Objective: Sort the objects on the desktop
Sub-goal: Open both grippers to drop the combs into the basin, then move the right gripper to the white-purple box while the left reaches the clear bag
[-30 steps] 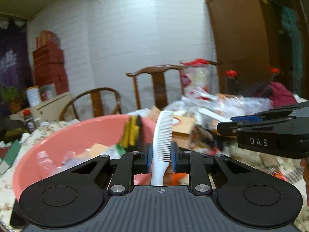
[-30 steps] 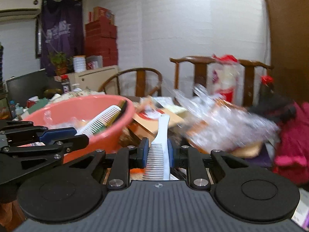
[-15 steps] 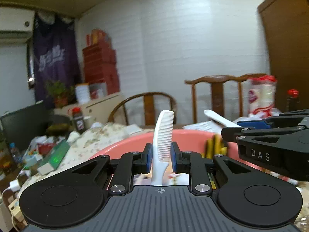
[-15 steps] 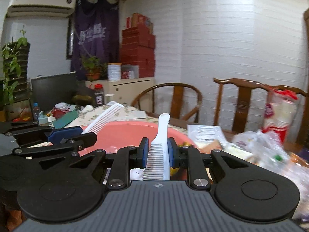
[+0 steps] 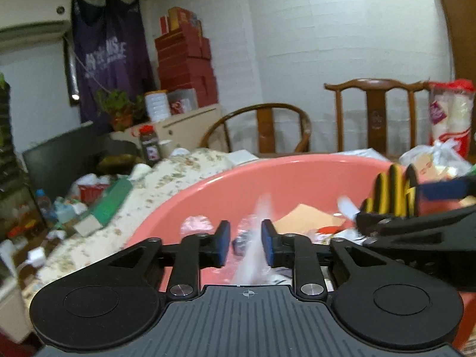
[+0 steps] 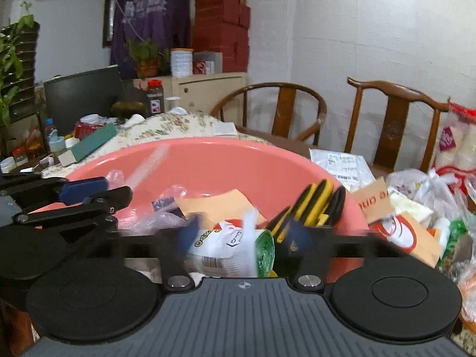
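While parted, both jaws comb-free.

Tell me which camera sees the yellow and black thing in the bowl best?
The right wrist view: the yellow and black thing leans in full against the pink bowl's wall. The left wrist view shows only its tips, behind the right gripper.

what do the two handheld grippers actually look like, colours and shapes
Both match: the left gripper and right gripper have matte black linkage arms, blue pads on the fingers, two round black discs, silver screw heads and a ribbed dark grey base with a small crosshair mark. No cables or sleeves show.
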A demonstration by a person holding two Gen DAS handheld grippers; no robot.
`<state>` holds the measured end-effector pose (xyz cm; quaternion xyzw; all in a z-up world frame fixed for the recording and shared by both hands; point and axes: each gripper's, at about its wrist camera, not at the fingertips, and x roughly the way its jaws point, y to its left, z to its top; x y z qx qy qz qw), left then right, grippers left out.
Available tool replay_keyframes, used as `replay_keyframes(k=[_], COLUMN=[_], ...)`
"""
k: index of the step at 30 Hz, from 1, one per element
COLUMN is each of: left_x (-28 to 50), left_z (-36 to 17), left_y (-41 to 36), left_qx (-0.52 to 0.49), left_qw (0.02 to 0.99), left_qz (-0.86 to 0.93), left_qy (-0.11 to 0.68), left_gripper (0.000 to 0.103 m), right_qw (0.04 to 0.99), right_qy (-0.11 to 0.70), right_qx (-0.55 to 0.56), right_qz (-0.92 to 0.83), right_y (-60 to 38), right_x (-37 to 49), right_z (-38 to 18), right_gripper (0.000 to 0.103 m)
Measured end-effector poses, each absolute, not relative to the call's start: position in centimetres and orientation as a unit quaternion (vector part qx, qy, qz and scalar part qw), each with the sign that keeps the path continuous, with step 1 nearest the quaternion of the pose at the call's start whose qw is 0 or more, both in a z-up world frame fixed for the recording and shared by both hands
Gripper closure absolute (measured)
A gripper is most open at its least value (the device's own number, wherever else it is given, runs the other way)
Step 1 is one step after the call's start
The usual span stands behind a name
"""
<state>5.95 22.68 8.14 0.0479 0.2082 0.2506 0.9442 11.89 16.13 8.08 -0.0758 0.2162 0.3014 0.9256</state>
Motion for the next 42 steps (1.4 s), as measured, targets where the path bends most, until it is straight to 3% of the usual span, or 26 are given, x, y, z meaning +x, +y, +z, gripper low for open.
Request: replay_keyframes(k=[2, 4, 13, 23, 42], left_x=[5.8, 5.6, 4.0, 2.7, 1.7], left_z=[8.1, 8.1, 9.0, 9.8, 6.6], left_y=[22.6, 22.6, 20.7, 16.0, 2.5], left_qx=[0.056, 0.057, 0.066, 0.083, 0.104], left_qw=[0.942, 0.941, 0.947, 0.959, 0.981], left_qz=[0.262, 0.268, 0.259, 0.225, 0.07], left_qy=[0.204, 0.2, 0.18, 0.151, 0.151], left_gripper=[0.038, 0.029, 0.019, 0.003, 0.0], right_qw=[0.93, 0.929, 0.938, 0.955, 0.971], right_qy=[0.207, 0.212, 0.193, 0.181, 0.227], right_qx=[-0.085, -0.079, -0.058, -0.033, 0.064], right_qz=[0.291, 0.291, 0.283, 0.234, 0.033], right_y=[16.0, 15.6, 13.0, 5.7, -13.4], right_x=[11.8, 12.2, 11.3, 8.4, 1.5], right_z=[8.0, 7.9, 9.1, 9.0, 2.4], right_gripper=[0.018, 0.018, 0.006, 0.001, 0.001])
